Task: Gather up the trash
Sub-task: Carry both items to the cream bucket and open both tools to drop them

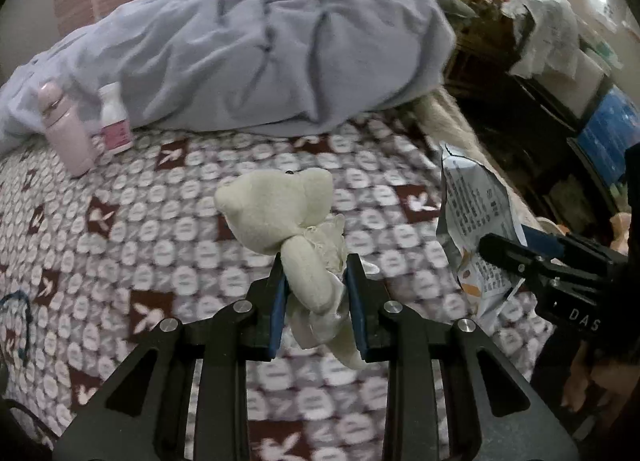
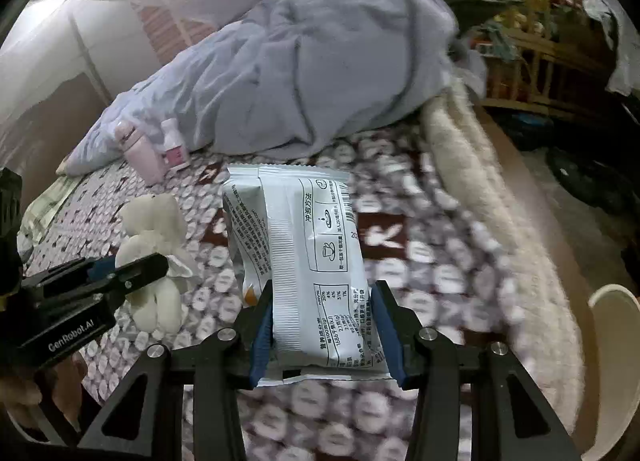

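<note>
In the left wrist view, a pink bottle (image 1: 66,129) and a small white bottle with a pink label (image 1: 115,121) stand at the left edge of the frame against a rumpled lilac duvet (image 1: 280,41). At the centre, the left gripper (image 1: 316,285) is closed narrowly on a cream plush toy (image 1: 280,205): the blue pads press its body and lacy trim from both sides, the head jutting up and left beyond the fingertips, a leg hanging below them. It hangs over the patterned bedspread (image 1: 160,229).

In the right wrist view, that toy shows at lower left. At the centre is the snack wrapper (image 2: 304,253), a crinkled white foil packet with black printed text, a barcode and a cup drawing, torn open along its left side. The right gripper (image 2: 324,309) clamps its lower half, one pad on each long edge; the top half stands above the fingertips. A pale round rim (image 2: 612,341) sits at lower right.
</note>
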A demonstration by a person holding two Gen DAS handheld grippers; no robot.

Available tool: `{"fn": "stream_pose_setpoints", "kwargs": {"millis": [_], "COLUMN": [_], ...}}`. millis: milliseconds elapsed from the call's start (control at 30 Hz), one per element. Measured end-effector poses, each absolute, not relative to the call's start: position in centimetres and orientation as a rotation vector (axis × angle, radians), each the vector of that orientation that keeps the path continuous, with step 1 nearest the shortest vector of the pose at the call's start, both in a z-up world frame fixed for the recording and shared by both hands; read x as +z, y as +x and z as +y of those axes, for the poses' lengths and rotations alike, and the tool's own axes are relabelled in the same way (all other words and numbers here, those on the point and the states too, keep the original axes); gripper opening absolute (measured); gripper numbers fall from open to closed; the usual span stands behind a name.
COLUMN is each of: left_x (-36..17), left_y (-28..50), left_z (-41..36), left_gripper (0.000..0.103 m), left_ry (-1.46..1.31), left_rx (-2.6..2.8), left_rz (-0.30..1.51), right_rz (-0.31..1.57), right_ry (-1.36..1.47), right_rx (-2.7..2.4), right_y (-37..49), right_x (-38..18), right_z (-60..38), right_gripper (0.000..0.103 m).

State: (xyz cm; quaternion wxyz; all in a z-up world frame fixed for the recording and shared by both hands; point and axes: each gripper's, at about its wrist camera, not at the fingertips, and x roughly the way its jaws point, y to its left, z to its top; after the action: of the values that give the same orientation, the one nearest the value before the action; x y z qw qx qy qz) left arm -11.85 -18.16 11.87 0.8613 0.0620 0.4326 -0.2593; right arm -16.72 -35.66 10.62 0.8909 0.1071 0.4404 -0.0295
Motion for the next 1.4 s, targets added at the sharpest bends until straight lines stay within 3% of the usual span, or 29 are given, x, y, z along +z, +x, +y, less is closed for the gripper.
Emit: {"fn": "stream_pose_setpoints", "kwargs": {"millis": [733, 1400], "left_x": [13.1, 12.8], "left_y": [-17.8, -21.5], "left_z": [-35.1, -47.8], "left_gripper": [0.025, 0.025], "left_ry": [0.266, 0.338], "left_rx": [-0.861, -1.052], "left_rz": [0.891, 0.956], "right_rz": [0.831, 0.828], "right_ry": [0.35, 0.46], "right_rx": [-0.399, -0.632], "right_y": [-28.3, -35.7], "right_x": [13.5, 12.2], "right_z": [-50.6, -59.9], "right_gripper": [0.046, 0.046]}}
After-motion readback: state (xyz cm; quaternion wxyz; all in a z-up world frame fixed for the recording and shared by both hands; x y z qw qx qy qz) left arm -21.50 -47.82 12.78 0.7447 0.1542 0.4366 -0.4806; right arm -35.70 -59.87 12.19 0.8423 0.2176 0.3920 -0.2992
